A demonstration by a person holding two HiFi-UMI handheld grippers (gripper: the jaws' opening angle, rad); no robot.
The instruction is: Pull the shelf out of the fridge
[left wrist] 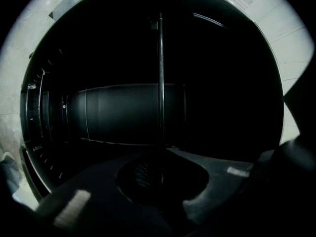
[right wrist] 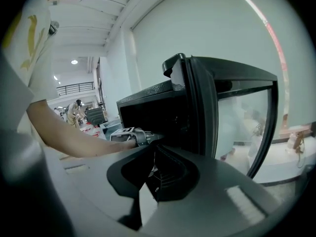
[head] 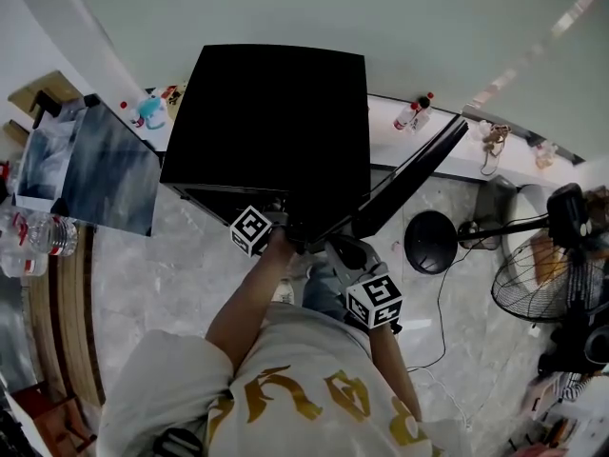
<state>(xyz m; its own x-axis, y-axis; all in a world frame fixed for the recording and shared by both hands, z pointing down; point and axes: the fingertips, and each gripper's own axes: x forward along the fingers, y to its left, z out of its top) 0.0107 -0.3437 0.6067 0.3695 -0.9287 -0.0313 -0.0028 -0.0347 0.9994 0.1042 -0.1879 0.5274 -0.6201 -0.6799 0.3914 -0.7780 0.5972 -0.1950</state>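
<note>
The left gripper (left wrist: 159,154) reached level into the dark cavity of the black mini fridge (head: 276,112). Its jaws were pinched on a thin rod, which I took for the front wire of the wire shelf (left wrist: 160,73). The shelf sat wholly inside, not yet drawn out. The right gripper (right wrist: 152,154) hung just beside the lower edge of the open glass door (right wrist: 247,112) with its jaws together, and whether they nipped that edge could not be told. The likeliest trouble seemed a slip, since so thin a wire could slide out of the pads under a sharp tug. A pull from one point, off the shelf's middle, could skew the shelf and jam it in its side guides. The door might swing back across the way if unheld, and a stuck shelf could drag the whole fridge forward.
</note>
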